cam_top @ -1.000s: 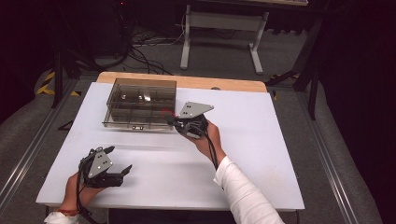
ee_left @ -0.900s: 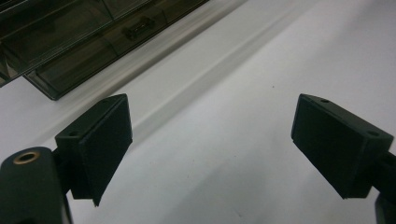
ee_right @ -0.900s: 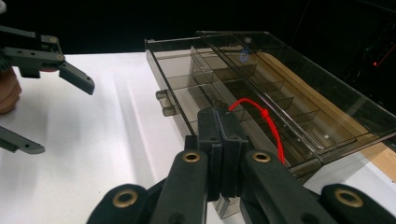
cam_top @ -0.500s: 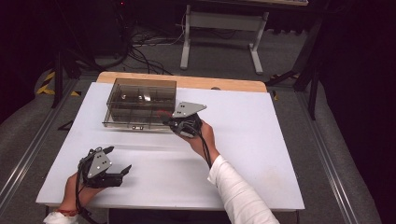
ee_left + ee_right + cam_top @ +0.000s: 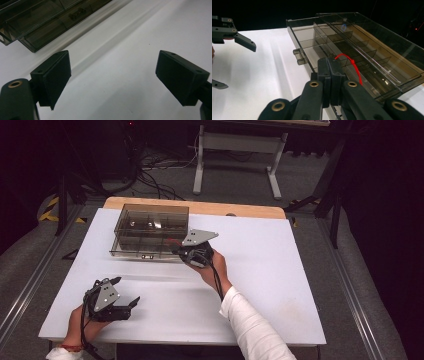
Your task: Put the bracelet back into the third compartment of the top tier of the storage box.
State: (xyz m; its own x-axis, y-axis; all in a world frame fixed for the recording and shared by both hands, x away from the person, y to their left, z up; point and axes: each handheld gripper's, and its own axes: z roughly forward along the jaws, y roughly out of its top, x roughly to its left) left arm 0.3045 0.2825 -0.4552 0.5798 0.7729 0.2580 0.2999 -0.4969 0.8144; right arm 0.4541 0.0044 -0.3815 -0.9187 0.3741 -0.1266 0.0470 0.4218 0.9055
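Observation:
A smoke-tinted clear compartment box [image 5: 150, 227] stands at the back left of the white table [image 5: 280, 270]. My right gripper [image 5: 177, 249] is at the box's near right corner. In the right gripper view its jaws [image 5: 329, 61] are pressed together, and a thin red cord [image 5: 355, 67] arcs out from between them over the box's [image 5: 367, 53] dividers. The same red cord [image 5: 172, 240] is a short streak in the high view. My left gripper [image 5: 127, 290] rests near the table's front left, jaws wide apart over bare table [image 5: 112, 75], well clear of the box.
The box has a small latch [image 5: 298, 57] on its near wall. My left gripper [image 5: 240, 67] appears at the left of the right gripper view. A wooden board edge [image 5: 200, 207] lies behind the box. Dark floor, cables and a metal stand [image 5: 235, 155] lie beyond the table.
My right gripper has edged slightly left, closer along the box's near wall. The left gripper has stayed where it was.

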